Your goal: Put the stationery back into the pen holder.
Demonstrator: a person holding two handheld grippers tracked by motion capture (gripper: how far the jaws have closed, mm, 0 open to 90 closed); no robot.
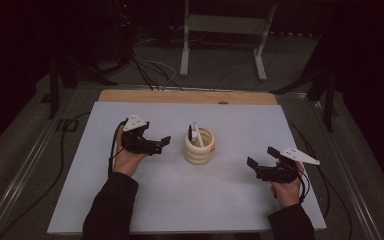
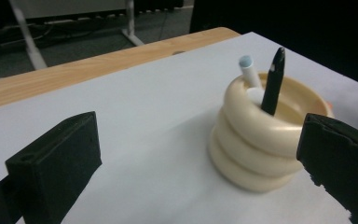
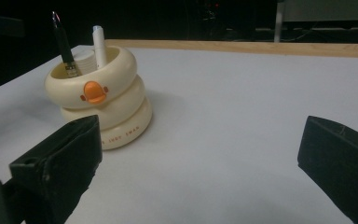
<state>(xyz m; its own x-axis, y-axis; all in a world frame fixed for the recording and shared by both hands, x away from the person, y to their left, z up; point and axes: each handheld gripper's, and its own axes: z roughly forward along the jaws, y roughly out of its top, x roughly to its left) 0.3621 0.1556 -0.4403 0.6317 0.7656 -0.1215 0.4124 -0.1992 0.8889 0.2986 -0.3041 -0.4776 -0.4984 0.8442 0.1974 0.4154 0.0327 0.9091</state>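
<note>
Pens, a black pen (image 2: 273,83) and a white pen (image 2: 250,71), stood in the cream holder (image 1: 199,146) at mid-table. Left gripper (image 1: 161,144), just beside the holder, and right gripper (image 1: 261,158), well apart, both had jaws wide and empty.

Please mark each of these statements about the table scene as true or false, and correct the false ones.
1. The pen holder stands upright on the white table top. True.
2. The left tool grips the black pen. False: its jaws stand open with nothing between them, and the pen sits in the holder.
3. A white pen stands in the holder beside the black one. True.
4. The right tool touches the holder. False: it is apart from the holder, with bare table between them.
5. The holder is dark blue. False: it is cream, with an orange beak-like mark on its side.
</note>
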